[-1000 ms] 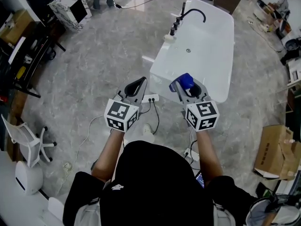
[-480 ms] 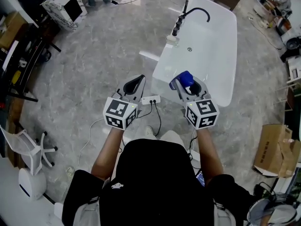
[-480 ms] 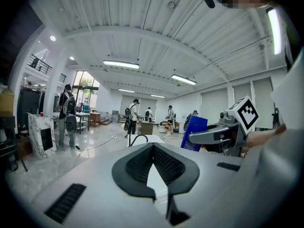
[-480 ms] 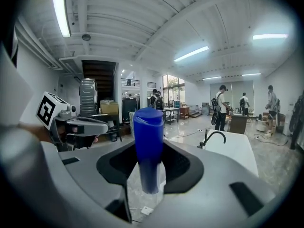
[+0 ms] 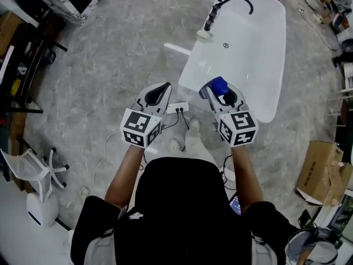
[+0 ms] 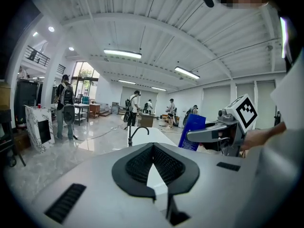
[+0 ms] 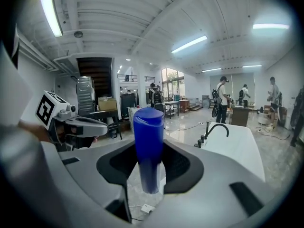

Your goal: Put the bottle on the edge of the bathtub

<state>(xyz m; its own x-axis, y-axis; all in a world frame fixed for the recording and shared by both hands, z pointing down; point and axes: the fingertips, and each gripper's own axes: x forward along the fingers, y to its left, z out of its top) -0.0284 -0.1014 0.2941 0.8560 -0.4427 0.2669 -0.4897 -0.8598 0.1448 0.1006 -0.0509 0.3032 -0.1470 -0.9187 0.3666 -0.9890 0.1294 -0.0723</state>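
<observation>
The bottle (image 5: 217, 85), blue and capped, stands upright in the right gripper (image 5: 218, 93), whose jaws are closed on its sides, holding it clear of the floor; the grip looks the same as a second ago. In the right gripper view I see grey floor and a white power strip (image 5: 177, 108) beneath the bottle, with the white bathtub (image 5: 251, 65) ahead and to the right, so the bottle is not over the rim. The left gripper (image 5: 163, 90) is closed with nothing between its jaws, only floor and tub showing past them, and it rides level with the right one, the two well apart as before. What differs from the earlier frame is the surroundings: the tub and its black faucet (image 5: 234, 1) have slid up and to the right in the head view, and the marbled cabinet at the top left has moved toward the frame edge. The person's shoes (image 5: 185, 137) now show between the two grippers, where earlier only one pale toe peeked out, and the power strip sits just beside the left gripper's tip.
</observation>
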